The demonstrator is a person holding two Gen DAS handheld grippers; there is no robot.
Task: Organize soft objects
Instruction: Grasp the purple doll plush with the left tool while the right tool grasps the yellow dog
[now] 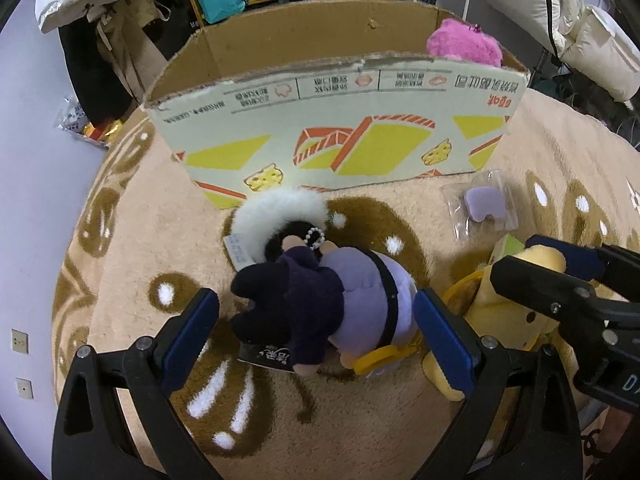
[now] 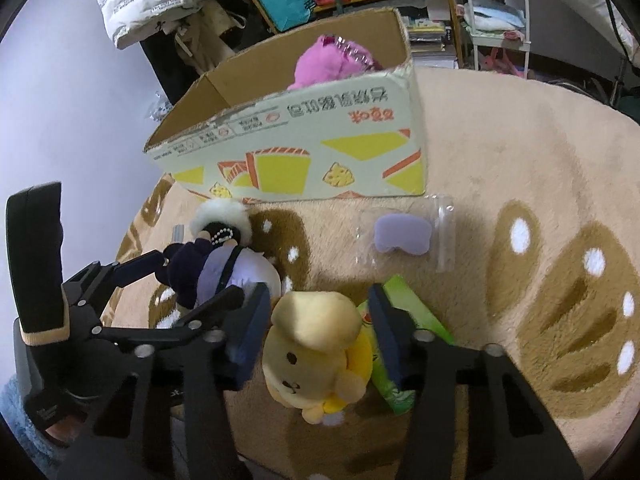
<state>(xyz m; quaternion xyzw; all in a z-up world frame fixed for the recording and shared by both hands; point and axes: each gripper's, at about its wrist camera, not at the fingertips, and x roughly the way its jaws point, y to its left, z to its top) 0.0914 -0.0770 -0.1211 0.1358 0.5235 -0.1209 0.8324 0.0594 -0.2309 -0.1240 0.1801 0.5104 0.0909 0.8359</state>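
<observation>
Left gripper [image 1: 316, 332] jaws wide around doll [image 1: 320, 300]; right gripper [image 2: 316, 336] jaws narrowed astride dog [image 2: 316, 344], contact unclear. Could snag green packet [image 2: 404, 320].

Fuzzy plush dolls [image 1: 320, 300]; shaggy rug [image 1: 400, 420]; matt cardboard box [image 1: 328, 128].

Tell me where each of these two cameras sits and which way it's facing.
Left wrist: on the left gripper, looking steeply down along its jaws at the purple doll on the rug, box beyond; the right gripper shows at right.
Right wrist: on the right gripper, looking down at the yellow dog between its jaws; the left gripper and a sleeve show at left.
Shared: both toys, both grippers, box, pink plush, bagged purple pad, rug.
</observation>
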